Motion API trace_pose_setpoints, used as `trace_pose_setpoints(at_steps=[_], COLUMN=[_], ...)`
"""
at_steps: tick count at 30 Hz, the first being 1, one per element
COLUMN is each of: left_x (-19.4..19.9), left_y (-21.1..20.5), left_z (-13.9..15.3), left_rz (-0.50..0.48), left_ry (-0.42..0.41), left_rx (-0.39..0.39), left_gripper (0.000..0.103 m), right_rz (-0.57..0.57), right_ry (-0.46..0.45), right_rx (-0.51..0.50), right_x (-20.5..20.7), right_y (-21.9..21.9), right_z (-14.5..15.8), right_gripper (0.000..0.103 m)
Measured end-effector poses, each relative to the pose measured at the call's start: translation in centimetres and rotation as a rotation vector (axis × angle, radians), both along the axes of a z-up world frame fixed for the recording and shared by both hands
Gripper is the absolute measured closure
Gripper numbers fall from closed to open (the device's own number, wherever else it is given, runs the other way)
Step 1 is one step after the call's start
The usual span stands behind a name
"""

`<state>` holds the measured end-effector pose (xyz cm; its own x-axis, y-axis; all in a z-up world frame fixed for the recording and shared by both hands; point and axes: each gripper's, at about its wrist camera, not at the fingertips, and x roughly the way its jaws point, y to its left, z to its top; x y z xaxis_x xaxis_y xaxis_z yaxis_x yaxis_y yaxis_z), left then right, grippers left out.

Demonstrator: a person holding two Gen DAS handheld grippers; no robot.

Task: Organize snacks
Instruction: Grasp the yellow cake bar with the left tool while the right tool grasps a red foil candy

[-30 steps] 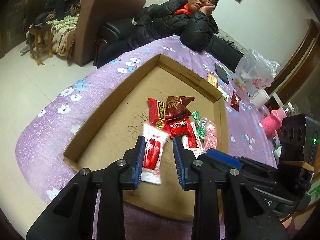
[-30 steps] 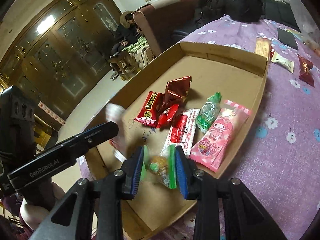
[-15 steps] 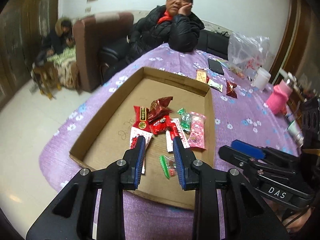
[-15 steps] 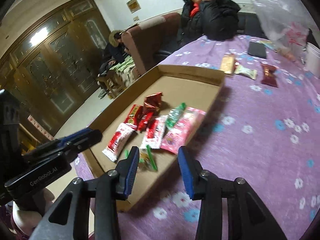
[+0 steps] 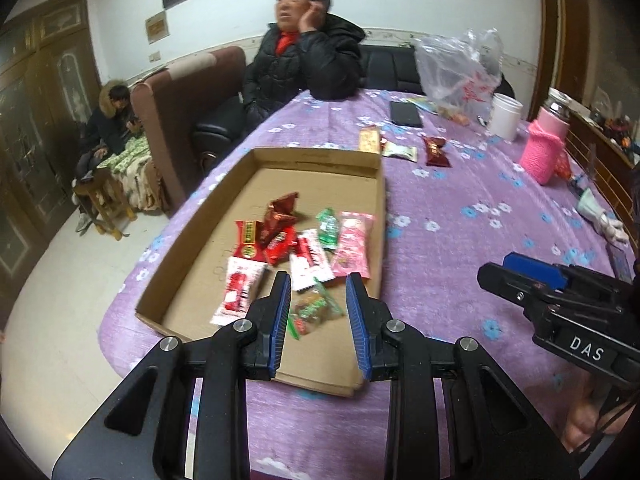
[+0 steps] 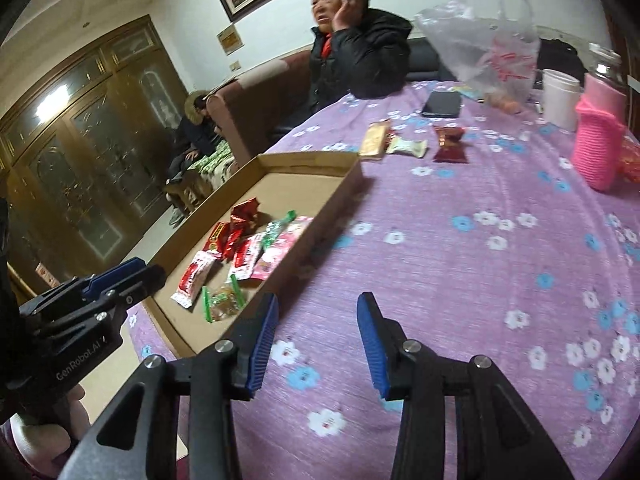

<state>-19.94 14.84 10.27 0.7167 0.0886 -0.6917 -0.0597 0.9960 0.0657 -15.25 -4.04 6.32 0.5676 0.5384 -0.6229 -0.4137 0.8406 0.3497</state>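
A shallow cardboard tray (image 5: pixel 316 158) (image 6: pixel 308 159) lies on the purple flowered tablecloth. Several snack packets lie in it: red ones (image 5: pixel 276 232), a pink one (image 5: pixel 354 246), a white-and-red one (image 5: pixel 240 290) and a green-edged clear packet (image 5: pixel 314 310) (image 6: pixel 222 300) near the front. My left gripper (image 5: pixel 318 316) is open and empty, raised above the tray's near end. My right gripper (image 6: pixel 316 332) is open and empty over the cloth to the right of the tray. Three more packets (image 5: pixel 436 152) (image 6: pixel 450 144) lie on the cloth beyond the tray.
A person in a black jacket (image 5: pixel 308 64) sits at the far side of the table. A phone (image 5: pixel 406 114), a plastic bag (image 5: pixel 460 76), a white cup (image 5: pixel 506 116) and a pink-sleeved bottle (image 5: pixel 546 152) stand at the back right.
My right gripper has let go of the green-edged packet into the tray, opened and drawn back to the right. My left gripper has released the white-and-red packet, opened wider and pulled back and up.
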Motion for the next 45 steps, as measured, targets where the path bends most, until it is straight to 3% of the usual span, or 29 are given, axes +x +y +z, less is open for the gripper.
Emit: trace_pose_setpoints(at_steps=[8, 12, 17, 19, 20, 21, 26, 31, 38, 45], left_x=[0.1, 0.8, 2.0, 2.6, 2.9, 3.1, 5.1, 8.4, 14.7, 24.8], left_y=[-1.3, -2.0, -2.1, -2.2, -2.3, -2.1, -1.7, -0.5, 0.6, 2.4], left_z=[-0.1, -0.1, 0.6, 0.8, 0.8, 0.9, 0.7, 1.2, 3.9, 3.3], left_rz=[-0.116, -0.158, -0.193, -0.197, -0.196, -0.196, -0.201, -0.203, -0.210, -0.192], left_ry=[0.050, 0.078, 0.079, 0.076, 0.074, 0.071, 0.088, 0.112, 0.102, 0.148], left_rx=[-0.147, -0.211, -0.308, -0.319, -0.328, -0.336, -0.377, -0.431, -0.417, -0.466], left_gripper=[0.075, 0.068, 0.067, 0.059, 0.048, 0.043, 0.043, 0.043, 0.043, 0.043], right_rz=[-0.062, -0.075, -0.090, -0.096, -0.097, -0.100, -0.110, -0.118, -0.146, -0.172], right_ry=[0.010, 0.006, 0.005, 0.008, 0.010, 0.011, 0.034, 0.053, 0.053, 0.082], right_rx=[-0.009, -0.022, -0.037, -0.046, -0.047, -0.048, -0.057, -0.084, -0.126, -0.060], right_x=[-0.3, -0.1, 0.9, 1.5, 1.8, 2.2, 4.0, 6.7, 12.2, 18.8], right_y=[-2.5, -3.3, -4.2, -4.5, -4.6, -4.8, -5.2, -5.2, -5.4, -6.3], right_z=[-0.4, -0.3, -0.2, -0.2, -0.2, -0.3, -1.0, -1.5, -1.2, -1.1], right_gripper=[0.053, 0.053, 0.053, 0.053, 0.053, 0.053, 0.053, 0.052, 0.052, 0.052])
